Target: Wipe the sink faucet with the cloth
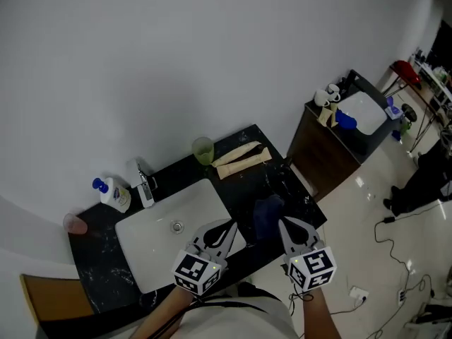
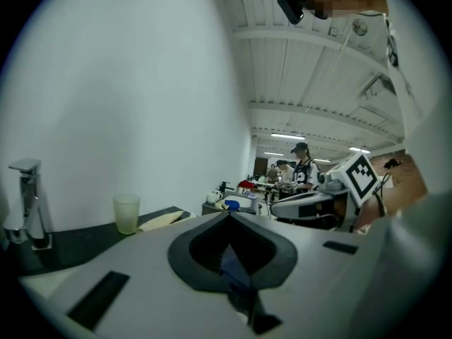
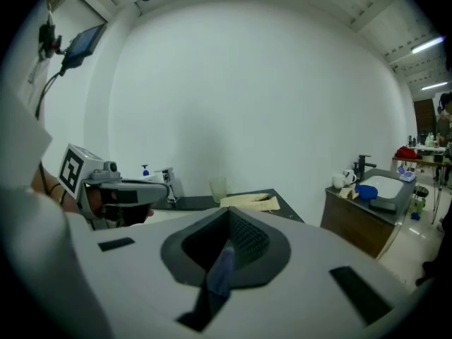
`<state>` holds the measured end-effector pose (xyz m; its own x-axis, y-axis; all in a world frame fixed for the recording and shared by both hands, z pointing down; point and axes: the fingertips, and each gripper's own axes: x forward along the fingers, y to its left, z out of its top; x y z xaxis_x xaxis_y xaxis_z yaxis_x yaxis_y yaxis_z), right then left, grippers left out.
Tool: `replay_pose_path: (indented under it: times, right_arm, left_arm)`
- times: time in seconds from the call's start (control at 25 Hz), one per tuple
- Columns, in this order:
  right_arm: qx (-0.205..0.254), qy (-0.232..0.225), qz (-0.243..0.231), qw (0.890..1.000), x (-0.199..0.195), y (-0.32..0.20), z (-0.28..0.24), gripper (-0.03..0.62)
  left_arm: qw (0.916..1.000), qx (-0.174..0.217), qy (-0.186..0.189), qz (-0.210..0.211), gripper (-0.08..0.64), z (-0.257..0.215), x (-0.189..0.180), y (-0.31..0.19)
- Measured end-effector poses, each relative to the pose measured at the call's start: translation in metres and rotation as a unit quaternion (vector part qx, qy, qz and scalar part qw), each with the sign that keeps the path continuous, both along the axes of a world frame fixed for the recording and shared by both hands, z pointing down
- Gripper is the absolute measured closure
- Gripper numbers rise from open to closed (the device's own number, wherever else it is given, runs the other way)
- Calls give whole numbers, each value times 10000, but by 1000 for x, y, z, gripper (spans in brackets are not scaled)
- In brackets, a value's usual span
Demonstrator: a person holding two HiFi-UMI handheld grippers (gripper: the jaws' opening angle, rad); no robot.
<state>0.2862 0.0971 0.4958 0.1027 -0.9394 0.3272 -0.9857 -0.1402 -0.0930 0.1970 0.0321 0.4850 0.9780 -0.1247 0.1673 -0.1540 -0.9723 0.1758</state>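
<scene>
As neither gripper holds anything, the wiping has not begun, and by my reading every step is left: take up a cloth, carry it to the faucet (image 1: 143, 182), rub it down. The left gripper (image 1: 227, 230) and the right gripper (image 1: 289, 230) hover side by side over the near edge of the black counter (image 1: 99, 260). Each has its jaws pressed together and grips nothing. The left one is above the near right corner of the white sink (image 1: 169, 196), the right one over the counter to the sink's right. The faucet stands upright at the far left rim of the sink, well apart from both grippers. It is a slim chrome post with a squared head; whether it is wet or smeared I cannot tell. A soap bottle (image 1: 113, 193) stands just to its left. A beige cloth (image 1: 242, 159) lies folded on the far right of the counter, just beside a green cup (image 1: 203, 149). A dark blue patch (image 1: 267, 214), perhaps another cloth, lies on the counter between the grippers' tips. Which of the two is meant for the job I cannot tell.
</scene>
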Motion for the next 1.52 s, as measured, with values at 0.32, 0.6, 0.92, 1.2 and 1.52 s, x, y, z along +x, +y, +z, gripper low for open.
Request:
replay_pose_path:
  times: [0.32, 0.6, 0.92, 1.2, 1.52]
  right_arm:
    - [-656, -162, -11, 9977, 9, 16, 52, 475]
    - [-1550, 1, -332, 9874, 10, -17, 110, 270]
    - [-2233, -175, -414, 9737, 12, -31, 161, 459]
    - [-1591, -97, -793, 9840, -3, -54, 109, 466]
    - [-446, -202, -2602, 9643, -122, -180, 4, 466]
  left_arm:
    - [9982, -108, -204, 553, 558, 16, 29, 32]
    - [9990, -103, -341, 278, 558, 19, 5, 21]
    - [9987, -71, -430, -257, 558, 18, -34, -5]
    - [9969, -3, -255, -750, 558, 5, -62, -32]
    - [9804, 129, -89, -1966, 558, -14, -153, -84]
